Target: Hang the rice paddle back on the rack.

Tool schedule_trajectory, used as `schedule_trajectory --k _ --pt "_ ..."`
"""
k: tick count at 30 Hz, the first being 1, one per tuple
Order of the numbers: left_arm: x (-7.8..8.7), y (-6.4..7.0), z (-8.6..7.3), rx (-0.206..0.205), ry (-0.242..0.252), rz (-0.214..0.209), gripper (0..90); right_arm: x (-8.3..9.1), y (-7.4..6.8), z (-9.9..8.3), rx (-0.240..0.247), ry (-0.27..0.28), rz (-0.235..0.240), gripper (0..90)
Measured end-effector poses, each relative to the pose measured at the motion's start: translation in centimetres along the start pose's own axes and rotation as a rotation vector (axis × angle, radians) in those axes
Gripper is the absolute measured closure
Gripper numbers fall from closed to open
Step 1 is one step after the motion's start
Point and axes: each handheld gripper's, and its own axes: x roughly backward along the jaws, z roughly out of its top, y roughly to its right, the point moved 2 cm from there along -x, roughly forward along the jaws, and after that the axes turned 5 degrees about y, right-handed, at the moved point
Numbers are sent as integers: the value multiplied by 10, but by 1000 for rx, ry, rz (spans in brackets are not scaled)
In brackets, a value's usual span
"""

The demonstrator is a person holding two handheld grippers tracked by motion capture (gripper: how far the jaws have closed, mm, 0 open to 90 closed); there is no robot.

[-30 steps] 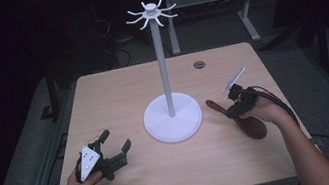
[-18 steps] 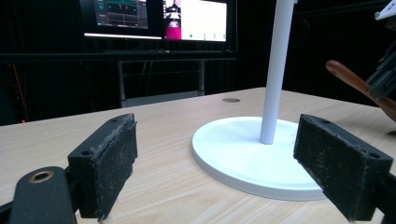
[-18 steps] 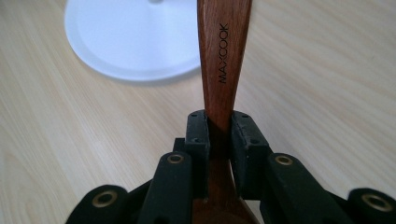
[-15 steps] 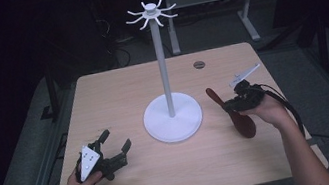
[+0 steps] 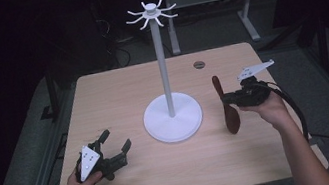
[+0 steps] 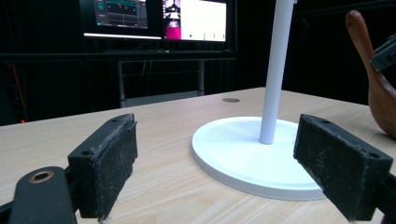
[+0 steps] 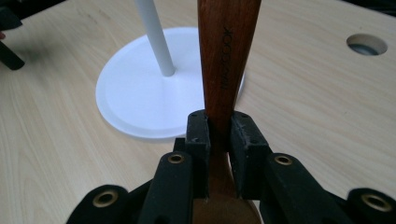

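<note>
A white stand (image 5: pixel 172 116) with a tall pole and a ring of hooks (image 5: pixel 151 14) at its top rises from the middle of the table. My right gripper (image 5: pixel 229 98) is shut on a dark wooden spoon (image 5: pixel 226 105), held in the air right of the stand's base. The spoon's handle (image 7: pixel 228 51) runs up between the closed jaws in the right gripper view, with the stand's base (image 7: pixel 144 98) behind it. My left gripper (image 5: pixel 114 142) rests low at the table's front left, open and holding nothing. Its view shows the base (image 6: pixel 247 156) and the spoon (image 6: pixel 373 79) at the right edge.
The wooden table (image 5: pixel 117 95) has a round cable hole (image 5: pixel 199 65) near its back right. Dark floor, desk legs and cables surround it. Lit monitors (image 6: pixel 161 16) stand beyond the table in the left gripper view.
The right gripper has lifted the spoon off the table and swung it more upright, moving a little up and back. The left gripper has stayed still.
</note>
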Motion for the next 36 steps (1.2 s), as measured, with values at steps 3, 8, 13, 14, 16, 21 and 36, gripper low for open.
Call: schedule_trajectory --k 3,8,13,14,16,21,36 --pt "0 0 0 -1 0 0 130 2 0 1 -2 36 4 781" --pt "0 0 0 -1 -1 0 130 5 -1 2 -15 81 14 782" --pt "0 0 0 -2 -1 0 130 9 -4 6 -10 131 22 782" --pt "0 0 0 -1 -1 0 130 10 -4 8 -10 140 24 781" --pt "0 0 0 0 0 0 130 13 -7 11 -7 153 31 781" --pt "0 0 0 -1 0 3 129 19 -11 22 18 179 32 781" --pt "0 1 0 2 2 2 129 34 -22 71 79 249 64 781"
